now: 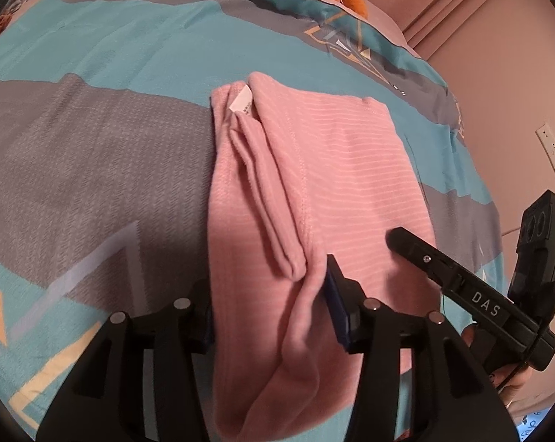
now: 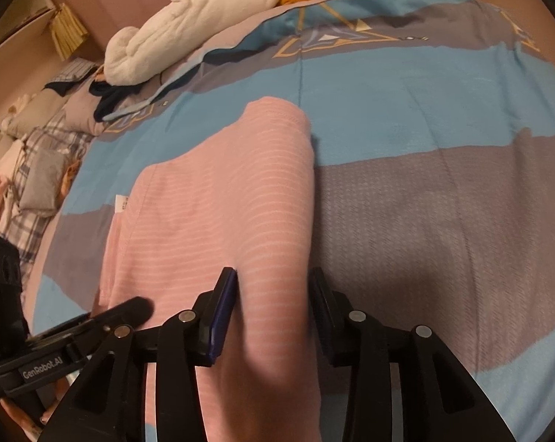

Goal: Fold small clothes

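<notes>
Pink striped garment (image 1: 314,184) folded lengthwise, white tag (image 1: 241,102), seemingly ribbed

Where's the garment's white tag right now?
Left wrist view: the tag sits at the pink garment's far left corner, on the folded edge beside the grey quilt band.

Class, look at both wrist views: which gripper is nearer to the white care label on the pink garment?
Left. The left gripper straddles the garment's label-side edge, below the white care label; the right gripper straddles the opposite edge.

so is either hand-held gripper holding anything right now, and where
Nothing is clamped. Both jaws stand open over the near end of the pink garment: the left hand-held gripper straddles its left side, the right hand-held gripper its right edge.
</notes>
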Tool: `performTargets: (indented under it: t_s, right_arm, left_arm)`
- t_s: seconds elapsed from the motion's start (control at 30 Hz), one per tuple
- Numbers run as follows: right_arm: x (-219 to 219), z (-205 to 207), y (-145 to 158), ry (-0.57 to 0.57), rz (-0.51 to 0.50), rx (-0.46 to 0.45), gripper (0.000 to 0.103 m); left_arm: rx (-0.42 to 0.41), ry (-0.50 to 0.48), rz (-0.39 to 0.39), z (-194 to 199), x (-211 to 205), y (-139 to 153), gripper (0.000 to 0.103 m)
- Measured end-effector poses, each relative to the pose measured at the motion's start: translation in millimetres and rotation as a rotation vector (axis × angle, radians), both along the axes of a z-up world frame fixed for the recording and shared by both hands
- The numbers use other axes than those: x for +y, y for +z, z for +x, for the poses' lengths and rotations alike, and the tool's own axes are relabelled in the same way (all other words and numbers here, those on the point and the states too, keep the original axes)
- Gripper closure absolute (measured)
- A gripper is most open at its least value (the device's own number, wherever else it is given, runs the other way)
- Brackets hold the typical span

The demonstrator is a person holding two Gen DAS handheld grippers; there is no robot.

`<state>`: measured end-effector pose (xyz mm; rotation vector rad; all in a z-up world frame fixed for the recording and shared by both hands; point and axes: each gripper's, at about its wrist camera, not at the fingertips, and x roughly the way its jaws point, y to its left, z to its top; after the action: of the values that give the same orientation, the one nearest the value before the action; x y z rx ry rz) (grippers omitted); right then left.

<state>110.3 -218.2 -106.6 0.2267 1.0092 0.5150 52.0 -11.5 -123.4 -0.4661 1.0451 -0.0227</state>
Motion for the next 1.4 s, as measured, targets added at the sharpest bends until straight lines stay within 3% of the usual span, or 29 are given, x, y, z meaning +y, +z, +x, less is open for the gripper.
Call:
performTargets:
  t_s: [0.17, 0.27, 0.37, 0.43, 0.5, 0.7, 0.87, 1.4]
  right_arm:
    - [-9, -16, 17, -0.050, -0.052, -0.069, 0.050]
    - [-13, -30, 35, -0.052, -0.068, -0.145, 0.030]
    - [-18, -42, 54, -0.052, -0.049, -0.214, 0.025]
    - [-21, -48, 65, -0.054, -0.030, -0.246, 0.022]
    - [-23, -54, 75, -0.061, -0.009, -0.278, 0.014]
    - [-20, -74, 92, -0.038, -0.001, -0.361, 0.009]
    - [-20, -85, 93, -0.052, -0.021, -0.399, 0.003]
    - [-13, -88, 76, -0.077, -0.065, -0.326, 0.003]
  left_arm:
    - [-0.051, 0.006, 0.066, -16, 0, 20, 0.052]
    - [-0.112, 0.025, 0.121, -28, 1, 39, 0.034]
    - [-0.181, 0.043, 0.144, -40, 2, 61, 0.023]
    - [-0.224, 0.054, 0.152, -48, 3, 73, 0.007]
    - [-0.268, 0.064, 0.167, -56, 2, 85, 0.000]
    - [-0.314, 0.064, 0.234, -74, -2, 104, 0.000]
    - [-0.319, 0.062, 0.226, -81, -2, 104, 0.000]
    - [-0.290, 0.107, 0.268, -89, 1, 95, 0.000]
